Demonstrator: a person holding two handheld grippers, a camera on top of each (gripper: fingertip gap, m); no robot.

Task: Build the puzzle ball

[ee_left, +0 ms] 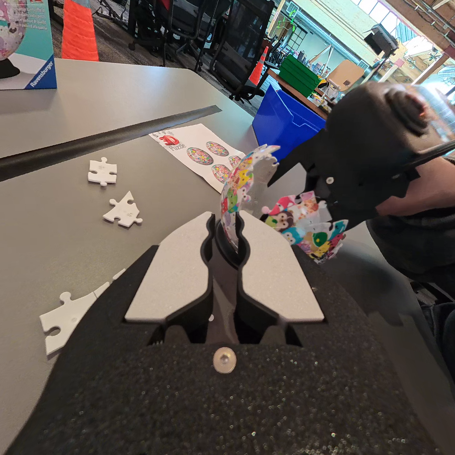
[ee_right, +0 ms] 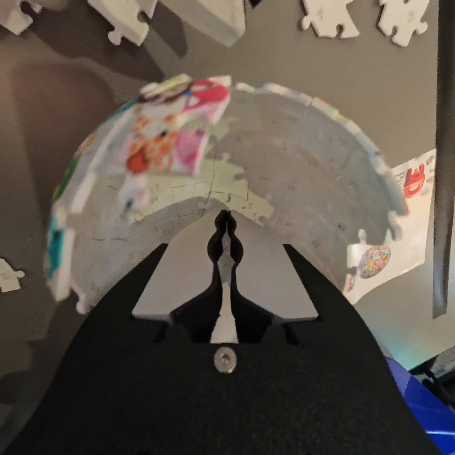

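Step in hand: I judge I'm joining two built sections of the puzzle ball, each gripper carrying one, with loose pieces left to fit.
Loose pieces: three white, face-down puzzle pieces [ee_left: 102, 171] lie on the grey table [ee_left: 128, 98] to the left of my left gripper; the right wrist view shows more of them along the top edge.
Left gripper [ee_left: 225, 230]: jaws nearly shut, pinching the lower edge of the curved shell section [ee_left: 237, 182], which stands upright from the fingertips with its printed side facing left. A dark ring sits just behind the tips; I cannot tell what it is.
Instruction sheet [ee_left: 197, 150]: flat on the table beyond the shell, near the blue bin [ee_left: 283, 123].
Right gripper [ee_left: 327, 197]: seen from the left wrist view it grips the smaller colourful section [ee_left: 305, 229], held just beside the shell but apart from it. Its own view is blurred; there the right gripper [ee_right: 225, 214] shows jaws pressed almost together on a thin white edge, and the shell's pale inner side [ee_right: 283, 160] fills the frame ahead.
Next move: I'd say it calls for bringing the small section's tabs up to the shell's open edge, matching curvature, and pressing gently so neither section buckles.
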